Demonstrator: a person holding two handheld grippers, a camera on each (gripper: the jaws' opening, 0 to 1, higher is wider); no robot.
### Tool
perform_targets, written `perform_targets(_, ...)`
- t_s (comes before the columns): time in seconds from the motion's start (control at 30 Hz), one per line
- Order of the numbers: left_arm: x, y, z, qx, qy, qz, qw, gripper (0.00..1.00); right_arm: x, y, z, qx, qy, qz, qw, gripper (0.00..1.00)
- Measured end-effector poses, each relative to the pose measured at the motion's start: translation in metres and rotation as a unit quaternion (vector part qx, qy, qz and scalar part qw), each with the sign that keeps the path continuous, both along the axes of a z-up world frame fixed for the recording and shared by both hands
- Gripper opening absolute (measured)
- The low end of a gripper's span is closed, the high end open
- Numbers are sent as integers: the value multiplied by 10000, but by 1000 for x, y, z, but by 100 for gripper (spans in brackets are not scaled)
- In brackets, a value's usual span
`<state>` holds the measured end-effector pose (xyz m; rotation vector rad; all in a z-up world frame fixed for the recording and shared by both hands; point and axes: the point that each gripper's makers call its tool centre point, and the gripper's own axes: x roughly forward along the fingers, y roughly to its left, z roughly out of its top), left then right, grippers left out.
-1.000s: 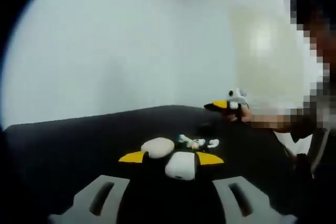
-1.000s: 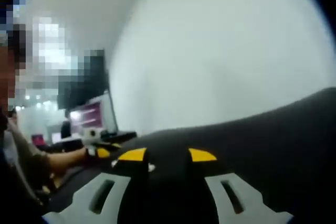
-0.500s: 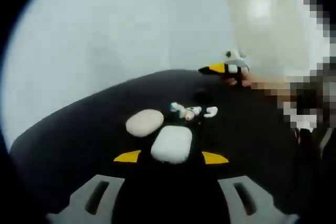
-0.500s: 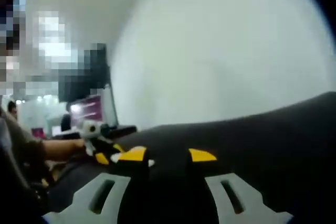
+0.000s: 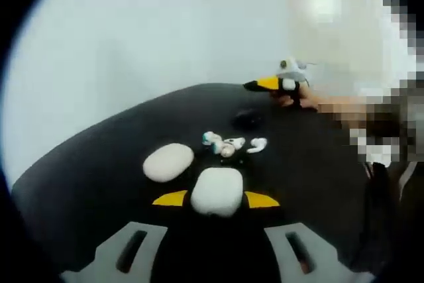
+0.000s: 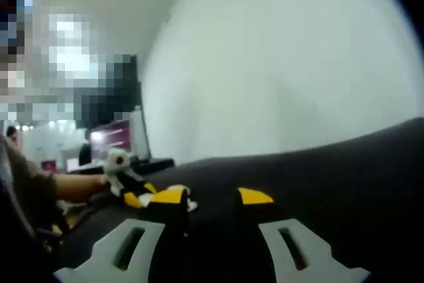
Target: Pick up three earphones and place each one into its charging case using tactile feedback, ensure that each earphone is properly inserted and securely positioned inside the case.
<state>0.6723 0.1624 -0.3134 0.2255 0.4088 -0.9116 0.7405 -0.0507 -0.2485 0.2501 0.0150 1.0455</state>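
Hovering open, the left claw (image 5: 217, 198) brackets a white charging case (image 5: 216, 191) on the black tabletop (image 5: 93, 183); three earphones (image 5: 228, 144) lie beyond. Right claw (image 6: 209, 195) gapes, empty.

— Where does the case (image 5: 216, 191) lie?
— On the table (image 5: 99, 183), between the left gripper's (image 5: 216, 199) fingertips (image 5: 171, 198).
— And the other case (image 5: 168, 162)?
— Left of those tips, slightly beyond.
— The earphones (image 5: 232, 144)?
— Clustered past the first case (one (image 5: 258, 144) furthest right).
— The right gripper (image 5: 270, 84)?
— Far beyond them, at the table's back edge, right of the tips.
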Motion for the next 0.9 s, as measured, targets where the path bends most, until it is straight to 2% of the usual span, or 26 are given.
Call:
perform_targets(0.13, -28, -21, 14, -132, -216, -331, 9991, 28, -1, 2, 0, -33, -12, 23, 10000, 31)
perform_targets(0.3, -68, -67, 28, -474, -243, -1110, 9924, 28, -3, 5, -3, -150, -56, 70, 9998, 31)
perform_targets(0.33, -73, -76, 30, -539, -228, -1170, 9914, 28, -3, 5, -3, -163, -61, 72, 9998, 31)
perform_targets(0.4, -87, -94, 29, -484, -280, -1473, 9875, 28, -3, 5, -3, -147, -61, 76, 9998, 31)
perform_targets(0.47, -96, -105, 18, -307, -137, -1686, 9851, 28, -2, 4, -2, -123, -53, 62, 9999, 31)
perform_targets(0.5, -97, -107, 11, -139, -126, -1742, 9845, 28, -1, 3, -3, -119, -46, 58, 9999, 31)
perform_targets(0.57, -97, -108, 2, -57, -124, -1782, 9839, 29, -1, 3, -2, -101, -40, 56, 9999, 31)
perform_targets(0.6, -94, -103, -6, 148, -109, -1710, 9851, 29, -1, 3, -2, -89, -41, 59, 9999, 31)
perform_targets(0.63, -88, -98, -11, 370, -262, -1607, 9860, 31, -1, 3, -1, -79, -39, 65, 9999, 31)
perform_targets(0.67, -85, -100, -4, 61, -367, -1452, 9887, 36, -2, 3, -1, -76, -43, 72, 9999, 31)
perform_targets(0.73, -83, -91, -5, 133, -378, -1382, 9896, 39, -3, 5, -1, -103, -57, 100, 9999, 31)
perform_targets(0.8, -78, -86, -3, 146, -626, -1293, 9895, 41, -4, 7, -1, -132, -83, 121, 9998, 31)
perform_targets(0.9, -80, -83, -2, 140, -689, -1350, 9884, 41, -11, 11, 4, -111, -187, 293, 9993, 31)
